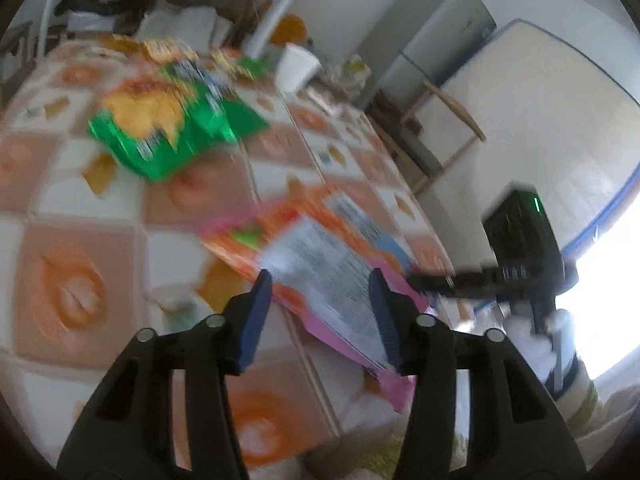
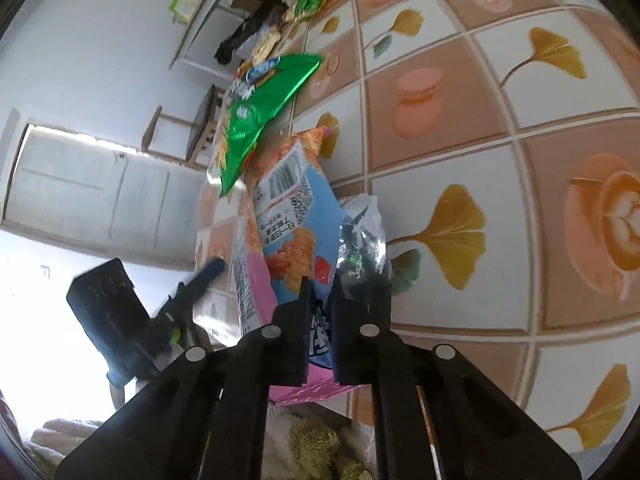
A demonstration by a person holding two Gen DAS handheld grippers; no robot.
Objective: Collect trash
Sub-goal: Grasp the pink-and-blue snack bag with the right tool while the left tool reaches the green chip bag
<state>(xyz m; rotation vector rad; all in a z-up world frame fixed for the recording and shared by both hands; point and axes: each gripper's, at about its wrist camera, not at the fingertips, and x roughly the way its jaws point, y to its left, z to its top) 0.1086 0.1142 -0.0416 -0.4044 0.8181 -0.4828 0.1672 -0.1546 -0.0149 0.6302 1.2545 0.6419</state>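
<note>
An orange, blue and pink snack bag (image 1: 320,264) lies near the table's front edge, printed back up. My left gripper (image 1: 320,308) stands open, its blue pads on either side of the bag's near end, not pressing it. My right gripper (image 2: 322,312) is shut on the same snack bag (image 2: 292,220), pinching its crumpled near edge. In the left wrist view the right gripper (image 1: 416,278) reaches in from the right to the bag's edge. One blue finger of the left gripper (image 2: 210,272) shows in the right wrist view, left of the bag. A green chip bag (image 1: 168,128) lies farther back.
The table (image 2: 460,92) wears a tiled cloth with leaf and coffee prints. A white cup (image 1: 296,68) and more wrappers (image 1: 168,50) sit at its far end. Beyond the table stand a grey fridge (image 1: 432,40) and a wooden chair (image 1: 448,116). The green chip bag (image 2: 260,120) lies just beyond the snack bag.
</note>
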